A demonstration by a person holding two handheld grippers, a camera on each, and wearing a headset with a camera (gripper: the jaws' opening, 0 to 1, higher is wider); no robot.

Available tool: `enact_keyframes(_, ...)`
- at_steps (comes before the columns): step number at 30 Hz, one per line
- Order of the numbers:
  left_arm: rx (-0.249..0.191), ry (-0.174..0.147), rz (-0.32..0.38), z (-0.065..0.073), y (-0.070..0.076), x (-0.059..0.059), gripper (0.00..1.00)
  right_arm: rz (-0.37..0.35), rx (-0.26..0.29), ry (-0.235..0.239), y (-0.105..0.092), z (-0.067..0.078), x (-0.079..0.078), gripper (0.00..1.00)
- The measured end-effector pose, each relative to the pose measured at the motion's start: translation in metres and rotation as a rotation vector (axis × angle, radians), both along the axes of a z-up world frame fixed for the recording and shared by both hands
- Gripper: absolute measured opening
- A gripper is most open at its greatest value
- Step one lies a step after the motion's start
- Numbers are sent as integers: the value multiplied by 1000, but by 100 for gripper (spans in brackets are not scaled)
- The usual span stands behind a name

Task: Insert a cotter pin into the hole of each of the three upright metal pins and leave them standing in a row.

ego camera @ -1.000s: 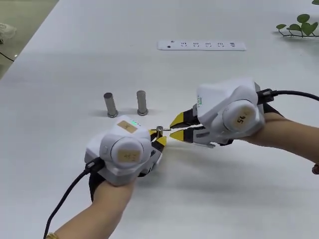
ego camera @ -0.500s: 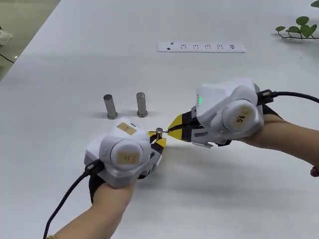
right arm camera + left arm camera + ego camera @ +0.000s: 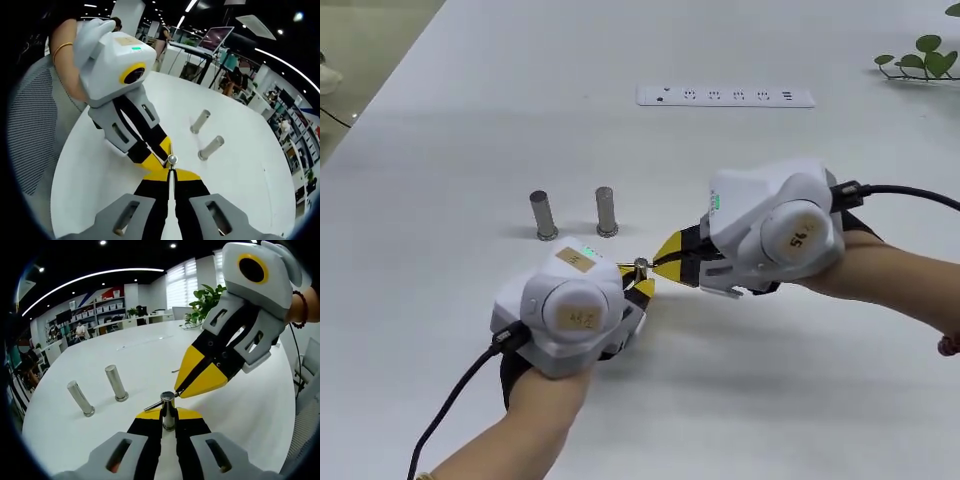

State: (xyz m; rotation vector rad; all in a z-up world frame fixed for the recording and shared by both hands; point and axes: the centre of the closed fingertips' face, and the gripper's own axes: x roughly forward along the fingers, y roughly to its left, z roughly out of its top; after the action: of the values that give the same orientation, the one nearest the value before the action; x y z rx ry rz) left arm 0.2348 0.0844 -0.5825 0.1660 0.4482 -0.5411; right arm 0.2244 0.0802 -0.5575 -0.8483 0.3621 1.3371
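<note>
Left gripper (image 3: 635, 286) sits left of centre on the tabletop (image 3: 470, 120), toward the near edge. Its jaws are narrow and clamped on the shaft of a metal pin (image 3: 640, 267). The pin is upright, head above the yellow tips. Cannot tell whether its base touches the surface.

Right gripper (image 3: 666, 268) comes in from the right edge side. Its yellow tips are pinched together on a cotter pin (image 3: 171, 186) and sit just beside the held pin's head. In the right gripper view the cotter pin runs straight out from between the jaws to that head. In the left gripper view a thin end sticks out on the other side of the head, so the cotter pin passes through the hole. Cannot tell how far it is seated.

Left free pin (image 3: 543, 215) and right free pin (image 3: 606, 211) stand upright side by side, apart from each other. They are just beyond the left gripper toward the far edge, and neither gripper touches them. The held pin is nearer the near edge than these two, to the right of the right one.

Power strip (image 3: 725, 96) lies flat close to the far edge. Plant (image 3: 920, 52) is at the far right corner. A forearm shows behind each gripper, with a cable trailing off each.
</note>
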Motion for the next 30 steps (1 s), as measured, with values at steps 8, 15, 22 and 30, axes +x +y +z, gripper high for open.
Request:
enact_keyframes(8, 2, -3, -4, 0, 0, 0, 6, -20, 31, 22, 1, 1, -1, 0)
enact_keyframes(15, 0, -2, -7, 0, 0, 1, 6, -127, 106, 85, -4, 6, 3, 11)
enact_keyframes(22, -6, 11, -11, 1, 1, 3, 5, -267, 221, 193, -17, 13, 8, 20)
enact_keyframes(30, 0, 29, -15, 1, 7, 4, 5, -356, 290, 237, -31, 17, 9, 28)
